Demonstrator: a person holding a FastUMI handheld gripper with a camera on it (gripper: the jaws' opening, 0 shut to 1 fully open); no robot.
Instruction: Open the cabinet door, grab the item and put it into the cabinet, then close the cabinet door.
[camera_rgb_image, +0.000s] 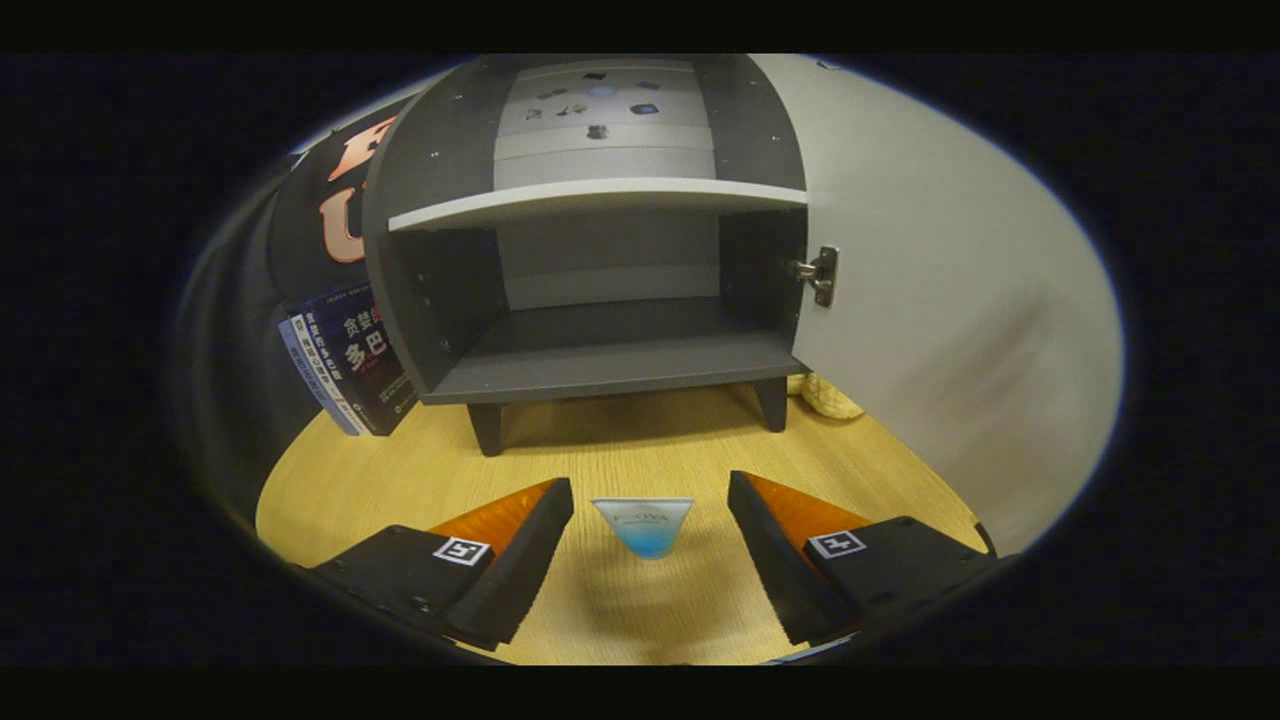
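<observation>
One item (643, 527) between spread jaws of gripper (650, 520); one cabinet (600, 290) open.

the cabinet (600, 290) lower bay stands open beyond the spread tool (650, 520), door (950, 300) swung aside.

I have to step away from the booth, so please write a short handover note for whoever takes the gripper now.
Gripper: open, fingers either side of the small clear blue-tinted item, not pressing on it.
Item stands on the wooden table, just short of the cabinet.
Cabinet door is swung open; the lower compartment is bare.
Done: door opened.
Left: grip the item, set it inside the cabinet, close the door.
</observation>
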